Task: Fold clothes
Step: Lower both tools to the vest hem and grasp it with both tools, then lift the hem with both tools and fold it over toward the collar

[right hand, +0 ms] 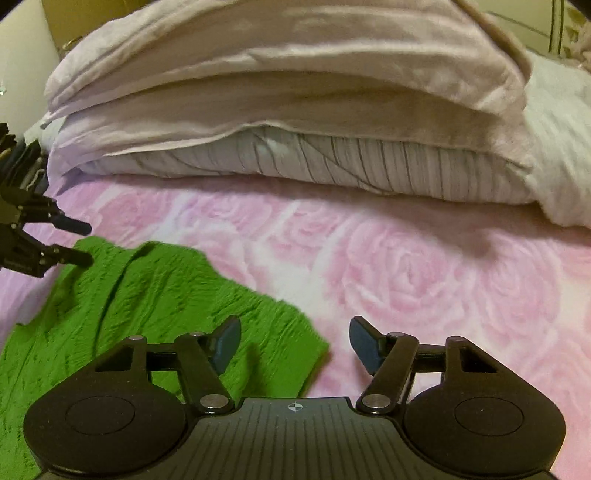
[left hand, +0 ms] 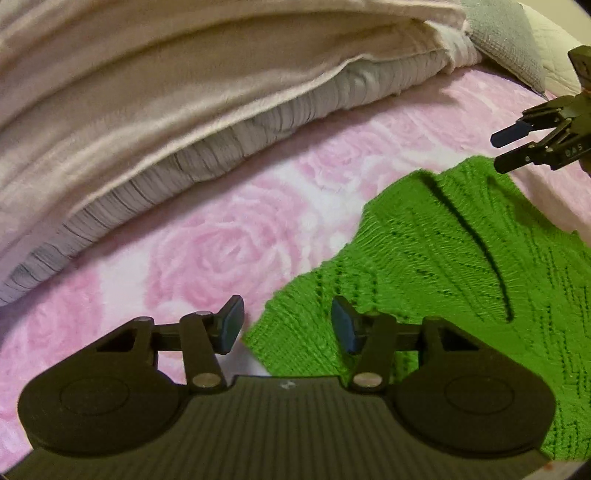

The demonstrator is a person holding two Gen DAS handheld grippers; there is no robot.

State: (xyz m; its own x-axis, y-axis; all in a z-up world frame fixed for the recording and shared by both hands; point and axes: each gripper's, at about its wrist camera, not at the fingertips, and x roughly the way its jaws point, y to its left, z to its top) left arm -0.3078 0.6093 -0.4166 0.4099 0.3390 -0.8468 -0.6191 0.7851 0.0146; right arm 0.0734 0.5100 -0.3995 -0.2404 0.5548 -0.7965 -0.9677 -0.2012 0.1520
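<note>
A bright green knitted garment [left hand: 443, 251] lies flat on the pink rose bedspread [left hand: 221, 240], with a long crease running down it. My left gripper [left hand: 288, 326] hovers open over the garment's near left corner, nothing between its blue pads. The right gripper [left hand: 500, 151] shows at the far right edge, open, just above the garment's far edge. In the right wrist view the green garment [right hand: 155, 295] fills the lower left. My right gripper [right hand: 294, 343] stands open at its right corner, one finger over the knit, the other over the bedspread [right hand: 424, 280]. The left gripper [right hand: 88, 243] is open at the left.
A tall pile of folded beige blankets [left hand: 147, 92] over a grey striped pillow [left hand: 221, 155] runs along the back of the bed. The blanket pile [right hand: 295, 85] fills the background of the right wrist view. A grey-green cushion [left hand: 509, 33] sits at the far corner.
</note>
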